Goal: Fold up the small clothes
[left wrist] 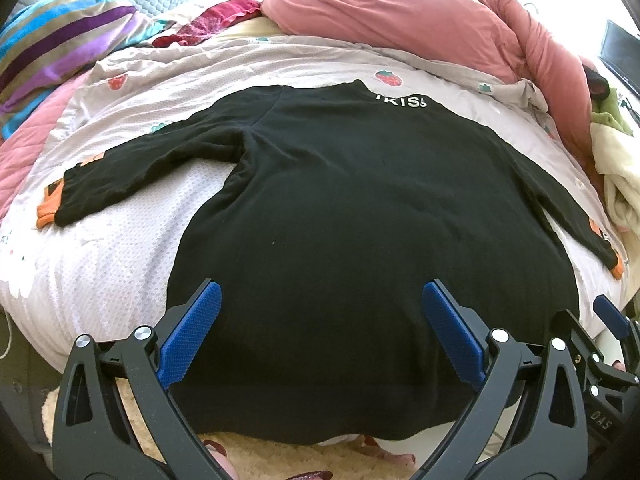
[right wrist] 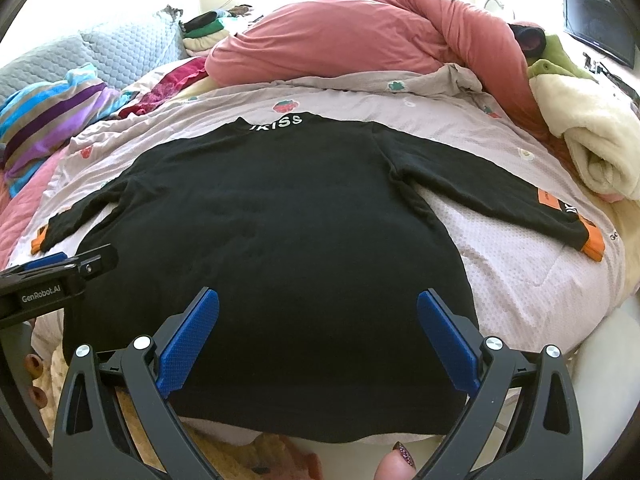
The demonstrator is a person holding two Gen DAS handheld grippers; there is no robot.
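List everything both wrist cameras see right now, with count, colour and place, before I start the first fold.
Sweater: one, black with orange cuffs, spread flat on the bed, sleeves out.
Quilt: one, pale pink with strawberry print, under the sweater.
Duvet: one, salmon pink, bunched at the far side.
Striped pillow: one, blue, purple and tan, far left.
Cream blanket: one, right edge.
Folded clothes: small stack, far back.
Screen: one, black, far right.
Left gripper: open above the hem.
Right gripper: open above the hem.

Black sweater [left wrist: 360, 208] with orange cuffs on a pale strawberry-print quilt [left wrist: 120, 248], beside a pink duvet [left wrist: 400, 8].
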